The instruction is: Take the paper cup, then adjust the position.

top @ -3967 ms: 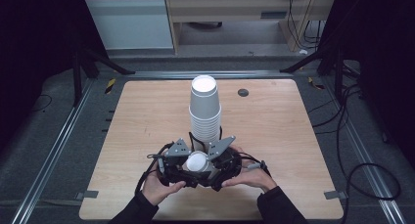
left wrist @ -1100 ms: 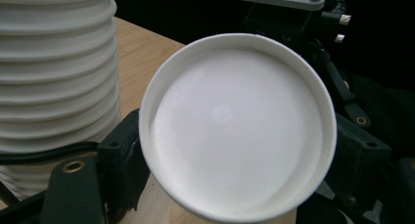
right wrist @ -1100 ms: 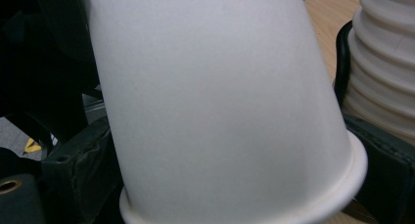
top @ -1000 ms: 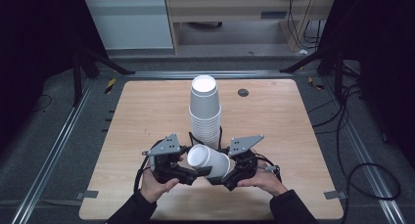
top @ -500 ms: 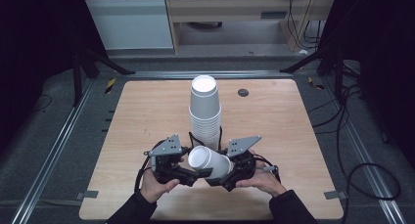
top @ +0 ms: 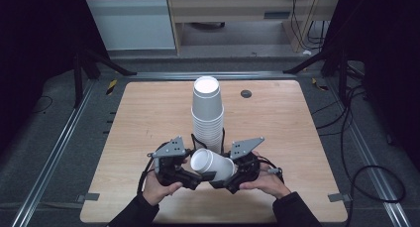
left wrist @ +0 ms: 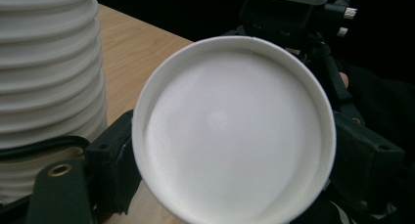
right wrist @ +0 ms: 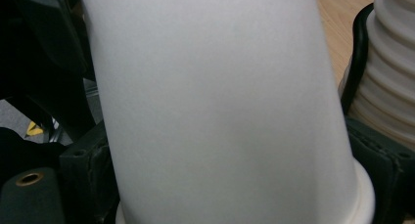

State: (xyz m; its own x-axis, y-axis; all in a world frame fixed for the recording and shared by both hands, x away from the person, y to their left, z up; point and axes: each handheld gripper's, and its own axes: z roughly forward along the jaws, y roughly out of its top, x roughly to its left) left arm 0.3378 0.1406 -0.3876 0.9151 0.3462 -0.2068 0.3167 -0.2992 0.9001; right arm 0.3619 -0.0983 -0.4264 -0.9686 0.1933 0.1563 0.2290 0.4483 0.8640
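Note:
A tall stack of white paper cups (top: 208, 113) stands upright mid-table. In front of it a single paper cup (top: 212, 163) lies on its side between my two grippers, above the front of the wooden table (top: 297, 128). Its mouth (left wrist: 230, 136) faces my left gripper (top: 195, 180), whose jaws have just been opening; one finger (left wrist: 110, 155) sits beside the rim. My right gripper (top: 224, 182) has just been closing, and its fingers (right wrist: 83, 180) press the cup's wall (right wrist: 220, 101) from both sides.
A small dark round disc (top: 246, 93) lies at the table's back right. Metal rails (top: 59, 138) run along both sides of the table. A cable loops round the foot of the stack (right wrist: 359, 53). Light cabinets (top: 133, 24) stand behind.
Four seconds ago the cup sat between grippers held closer together; since then the grippers have spread and the cup lies tipped sideways. Over the last second nothing has visibly shifted.

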